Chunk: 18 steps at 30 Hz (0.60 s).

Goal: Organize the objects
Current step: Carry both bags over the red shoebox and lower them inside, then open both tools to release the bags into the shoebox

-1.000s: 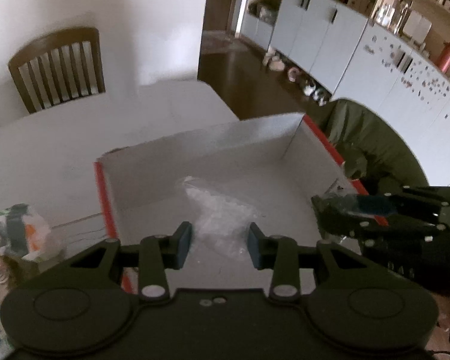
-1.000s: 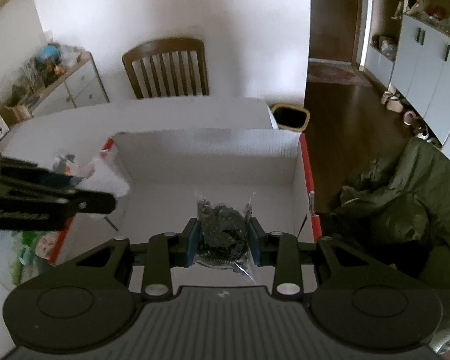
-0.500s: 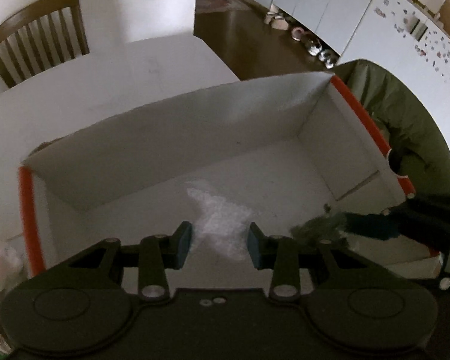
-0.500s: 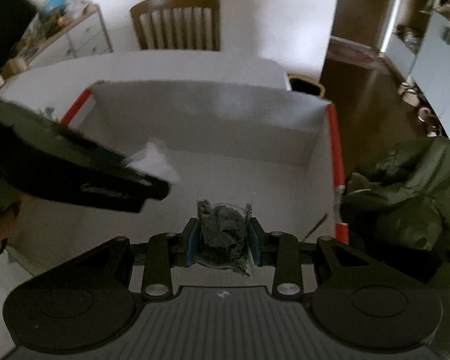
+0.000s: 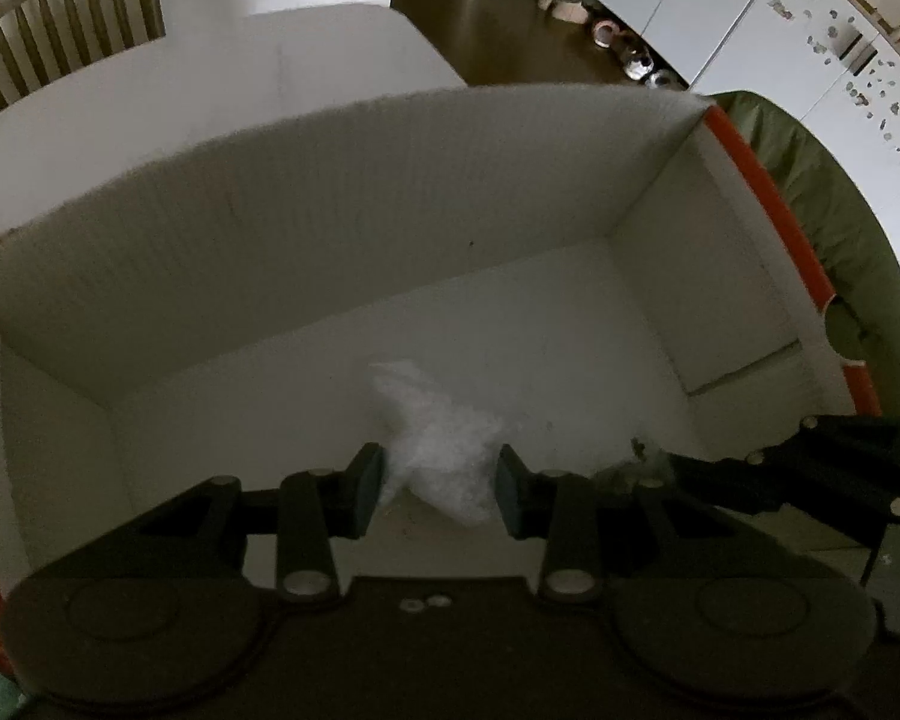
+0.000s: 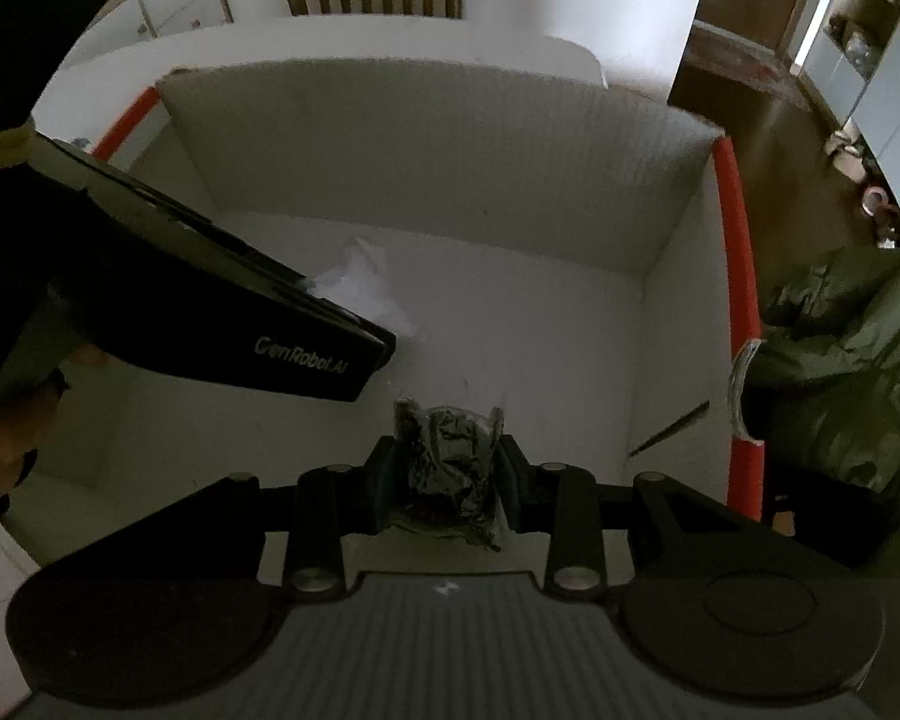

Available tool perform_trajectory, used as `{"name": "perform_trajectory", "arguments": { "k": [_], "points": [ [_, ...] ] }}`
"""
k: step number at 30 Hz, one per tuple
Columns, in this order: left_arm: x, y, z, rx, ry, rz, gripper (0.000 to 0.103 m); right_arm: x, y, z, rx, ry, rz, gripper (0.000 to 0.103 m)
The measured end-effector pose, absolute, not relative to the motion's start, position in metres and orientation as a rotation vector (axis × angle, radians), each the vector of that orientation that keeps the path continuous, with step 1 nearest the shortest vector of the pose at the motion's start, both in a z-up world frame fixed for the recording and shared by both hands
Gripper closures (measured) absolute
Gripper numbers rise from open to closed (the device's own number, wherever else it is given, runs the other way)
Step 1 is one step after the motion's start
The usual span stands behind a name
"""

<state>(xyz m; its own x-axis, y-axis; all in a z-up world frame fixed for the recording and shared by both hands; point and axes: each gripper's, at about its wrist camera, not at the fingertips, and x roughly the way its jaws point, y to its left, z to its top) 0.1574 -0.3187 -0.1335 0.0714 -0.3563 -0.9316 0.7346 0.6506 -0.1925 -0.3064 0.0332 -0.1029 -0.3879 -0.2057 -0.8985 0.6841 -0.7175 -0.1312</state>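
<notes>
While both claws hang inside the white cardboard box (image 5: 354,222) with red-edged side walls that sits on the desk (image 5: 306,60), each is clamped on a small bag: the left claw (image 5: 440,489) pinches a crumpled clear plastic bag (image 5: 444,450), and the right claw (image 6: 444,483) grips a clear bag of dark, crinkled contents (image 6: 447,462). Both bags sit directly between their pads, hanging toward the box floor, so release looks like the likely next move, the left bag toward the box's middle, the right bag nearer the right wall. Only "GenRobot.AI" is readable, on the left claw's side.
</notes>
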Motion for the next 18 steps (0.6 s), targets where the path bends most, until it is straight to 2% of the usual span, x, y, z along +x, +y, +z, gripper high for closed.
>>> {"name": "perform_trajectory", "arguments": {
  "k": [10, 11, 12, 14, 18],
  "points": [
    [0.159, -0.331, -0.138, 0.4, 1.283, -0.841, 0.061, -0.313, 0.034, -0.105, 1.311, 0.679, -2.123, 0.068],
    [0.159, -0.331, -0.137, 0.395, 1.289, -0.84, 0.056, -0.314, 0.033, -0.105, 1.314, 0.684, -2.126, 0.068],
    [0.159, -0.33, -0.137, 0.392, 1.293, -0.839, 0.047, -0.314, 0.033, -0.105, 1.315, 0.688, -2.133, 0.068],
    [0.159, -0.328, -0.136, 0.387, 1.279, -0.834, 0.039, -0.316, 0.034, -0.104, 1.32, 0.679, -2.139, 0.068],
    [0.159, -0.321, -0.127, 0.365, 1.259, -0.838, 0.038, -0.318, 0.036, -0.098, 1.317, 0.662, -2.144, 0.067]
  ]
}}
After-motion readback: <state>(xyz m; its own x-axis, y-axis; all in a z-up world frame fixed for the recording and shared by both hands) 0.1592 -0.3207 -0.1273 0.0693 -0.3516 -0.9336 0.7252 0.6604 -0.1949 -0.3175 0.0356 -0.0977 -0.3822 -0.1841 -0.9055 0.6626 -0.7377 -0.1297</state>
